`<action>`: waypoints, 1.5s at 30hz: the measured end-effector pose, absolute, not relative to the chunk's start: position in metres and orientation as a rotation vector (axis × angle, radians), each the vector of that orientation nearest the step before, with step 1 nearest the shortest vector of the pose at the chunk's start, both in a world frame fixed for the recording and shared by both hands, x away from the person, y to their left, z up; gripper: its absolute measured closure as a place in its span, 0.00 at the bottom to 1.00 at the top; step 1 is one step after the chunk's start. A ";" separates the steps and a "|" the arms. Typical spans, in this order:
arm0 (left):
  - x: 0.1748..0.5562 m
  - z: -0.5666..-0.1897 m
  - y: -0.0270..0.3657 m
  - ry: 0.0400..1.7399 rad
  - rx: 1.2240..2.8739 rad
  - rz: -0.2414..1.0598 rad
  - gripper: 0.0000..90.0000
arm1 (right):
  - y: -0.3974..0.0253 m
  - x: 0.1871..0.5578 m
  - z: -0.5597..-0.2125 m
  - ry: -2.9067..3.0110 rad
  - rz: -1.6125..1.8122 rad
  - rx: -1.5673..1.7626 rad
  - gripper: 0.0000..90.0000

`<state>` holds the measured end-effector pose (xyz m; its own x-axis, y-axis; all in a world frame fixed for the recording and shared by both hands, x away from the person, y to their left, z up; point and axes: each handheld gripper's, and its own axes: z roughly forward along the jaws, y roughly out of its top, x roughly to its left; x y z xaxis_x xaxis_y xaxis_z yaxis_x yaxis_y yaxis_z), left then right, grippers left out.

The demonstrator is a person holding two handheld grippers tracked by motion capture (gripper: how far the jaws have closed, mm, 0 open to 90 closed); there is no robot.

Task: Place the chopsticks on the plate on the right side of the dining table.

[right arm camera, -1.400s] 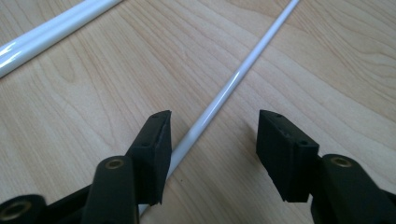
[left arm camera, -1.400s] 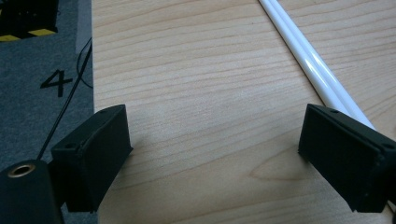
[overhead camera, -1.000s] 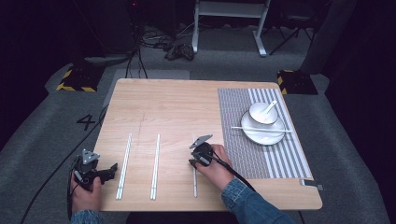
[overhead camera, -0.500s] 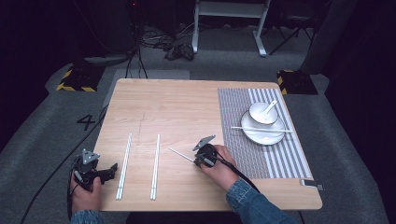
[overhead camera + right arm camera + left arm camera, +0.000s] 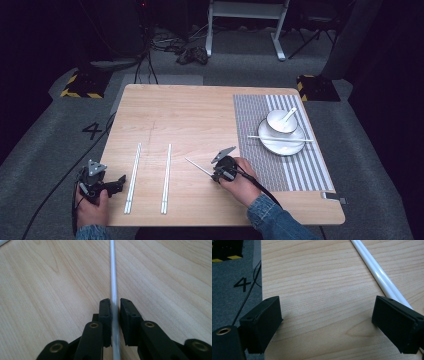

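My right gripper [image 5: 216, 175] is shut on a single white chopstick [image 5: 197, 166], which sticks out up-left from it over the table [image 5: 190, 115]. In the right gripper view the chopstick [image 5: 113, 277] runs straight up between the two jaws of that gripper [image 5: 115, 305]. Two pairs of white chopsticks lie on the wood, one [image 5: 133, 177] at the left and one [image 5: 166, 177] beside it. My left gripper [image 5: 119, 182] sits open at the table's front left corner, just left of the first pair. Its own view shows that pair [image 5: 377, 275] by the gripper's [image 5: 327, 320] right jaw.
A striped placemat [image 5: 280, 145] covers the right side of the table. On it rests a white plate [image 5: 280, 145] with a small bowl [image 5: 281, 121], a white spoon [image 5: 288, 116] in the bowl, and one chopstick [image 5: 280, 138] laid across the plate. Cables and a number 4 mark lie on the floor at left.
My right gripper has lifted and turned the single chopstick, so that it now points up-left instead of lying straight on the table. The left gripper has stayed put.
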<state>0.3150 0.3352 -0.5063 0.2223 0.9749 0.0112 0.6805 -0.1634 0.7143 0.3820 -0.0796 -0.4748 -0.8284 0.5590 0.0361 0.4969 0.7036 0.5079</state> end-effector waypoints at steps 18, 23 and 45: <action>0.315 -0.506 0.335 1.523 1.916 0.651 0.10 | -0.083 0.381 -0.466 2.901 0.556 0.920 0.91; 0.315 -0.506 0.335 1.521 1.917 0.653 0.10 | -0.074 0.383 -0.465 2.899 0.491 0.922 0.91; 0.315 -0.506 0.335 1.522 1.917 0.652 0.10 | -0.066 0.394 -0.462 2.936 0.383 1.017 0.94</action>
<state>0.3150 0.3352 -0.5064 0.2225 0.9749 0.0106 0.6804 -0.1630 0.7145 0.3940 -0.0663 -0.4622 -0.7891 0.6104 0.0693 0.6077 0.7592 0.2330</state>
